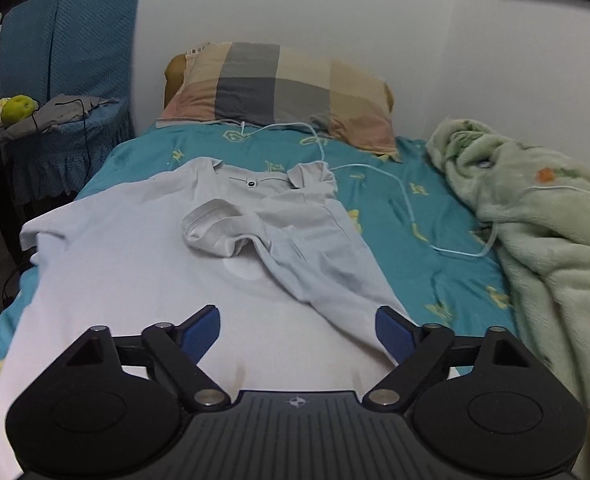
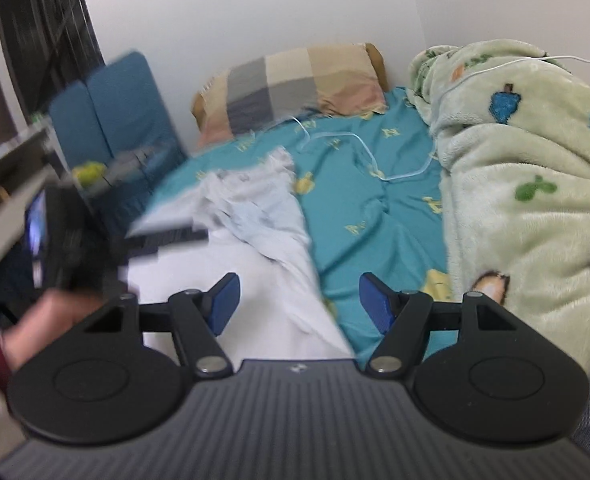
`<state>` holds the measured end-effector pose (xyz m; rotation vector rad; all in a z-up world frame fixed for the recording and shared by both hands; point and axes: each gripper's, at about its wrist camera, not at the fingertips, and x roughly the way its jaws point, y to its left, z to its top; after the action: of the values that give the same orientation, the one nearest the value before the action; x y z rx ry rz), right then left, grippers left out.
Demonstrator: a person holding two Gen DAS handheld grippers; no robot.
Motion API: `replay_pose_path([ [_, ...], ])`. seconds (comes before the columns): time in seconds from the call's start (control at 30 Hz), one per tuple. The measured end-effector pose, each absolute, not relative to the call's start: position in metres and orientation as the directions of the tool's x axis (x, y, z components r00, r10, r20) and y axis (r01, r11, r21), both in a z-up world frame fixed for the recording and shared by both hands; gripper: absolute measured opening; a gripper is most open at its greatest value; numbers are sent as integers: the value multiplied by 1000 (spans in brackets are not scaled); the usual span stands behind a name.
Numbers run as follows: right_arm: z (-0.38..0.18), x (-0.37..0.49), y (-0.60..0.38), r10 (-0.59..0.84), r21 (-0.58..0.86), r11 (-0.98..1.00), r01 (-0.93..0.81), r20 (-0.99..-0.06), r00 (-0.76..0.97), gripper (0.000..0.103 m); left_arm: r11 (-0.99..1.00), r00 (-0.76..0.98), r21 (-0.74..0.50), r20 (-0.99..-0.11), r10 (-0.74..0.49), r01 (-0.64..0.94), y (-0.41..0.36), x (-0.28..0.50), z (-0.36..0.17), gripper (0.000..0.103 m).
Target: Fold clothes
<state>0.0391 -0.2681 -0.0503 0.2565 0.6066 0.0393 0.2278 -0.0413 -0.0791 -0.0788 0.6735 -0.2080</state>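
Shirt (image 1: 135, 256): pale grey, collared, spread across the teal bed sheet (image 1: 427, 248) at frame centre of the left wrist view, collar toward the pillow (image 1: 279, 88) at upper centre. Right-hand side of the garment already turned inward, its short sleeve (image 1: 211, 228) lying doubled over the chest; left-hand side flat and unfolded, sleeve reaching the bed edge at frame left. Judged partly folded: one side in, other side out. Laid flat presumably to give a clean fold line down the body.

Left gripper (image 1: 298, 326): spread wide, holding nothing, poised over the lower hem at bottom centre. Whether touching the cloth: cannot tell.

Right gripper (image 2: 299, 302): likewise spread and empty, straddling the shirt's folded edge and bare sheet at lower centre of the right wrist view. Positioned, by judgement, near that edge for smoothing or a fresh grasp.

Green fleece blanket (image 1: 543, 220) heaped at frame right, well clear of the shirt. White cable (image 1: 407, 196) trailing over the sheet between pillow and blanket, just beside the collar; snag risk if the cloth is dragged that way.

Limits of view: right wrist picture heavily blurred at left; a hand (image 2: 43, 320) on a dark handle there, detail unreadable. Shirt hem hidden beneath the gripper bodies in both views. Far edge of left sleeve cut off by the bed's drop.
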Motion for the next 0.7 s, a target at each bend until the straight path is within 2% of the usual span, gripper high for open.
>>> replay_pose_path([
  [0.13,-69,56,-276,164,328,944,50,-592,789,68,980,765,-147,-613,-198,136,-64,294,-100,79],
  [0.2,-74,63,-277,166,332,942,51,-593,788,68,982,762,-147,-619,-188,123,-74,326,-111,74],
  [0.33,-85,78,-280,166,332,941,61,-612,774,68,989,743,-86,-652,-150,124,-90,372,-135,68],
  [0.37,-89,82,-282,169,339,938,66,-618,767,68,990,735,-66,-664,-137,125,-93,379,-141,65],
  [0.4,-93,87,-283,172,346,936,73,-627,759,68,991,726,-46,-676,-124,126,-96,387,-147,49],
  [0.43,-95,91,-285,174,350,933,80,-636,752,68,992,721,-53,-682,-121,116,-94,387,-150,39],
  [0.47,-98,94,-286,175,354,931,86,-643,746,68,993,717,-67,-686,-120,102,-90,387,-152,18],
  [0.5,-99,96,-286,176,356,930,89,-645,743,68,993,713,-81,-691,-119,88,-87,386,-154,10],
  [0.6,-99,95,-286,180,360,929,87,-643,744,68,987,727,-151,-670,-148,62,-70,373,-147,5],
  [0.7,-96,90,-287,188,372,925,83,-634,750,68,966,748,-254,-631,-207,54,-48,346,-128,5],
])
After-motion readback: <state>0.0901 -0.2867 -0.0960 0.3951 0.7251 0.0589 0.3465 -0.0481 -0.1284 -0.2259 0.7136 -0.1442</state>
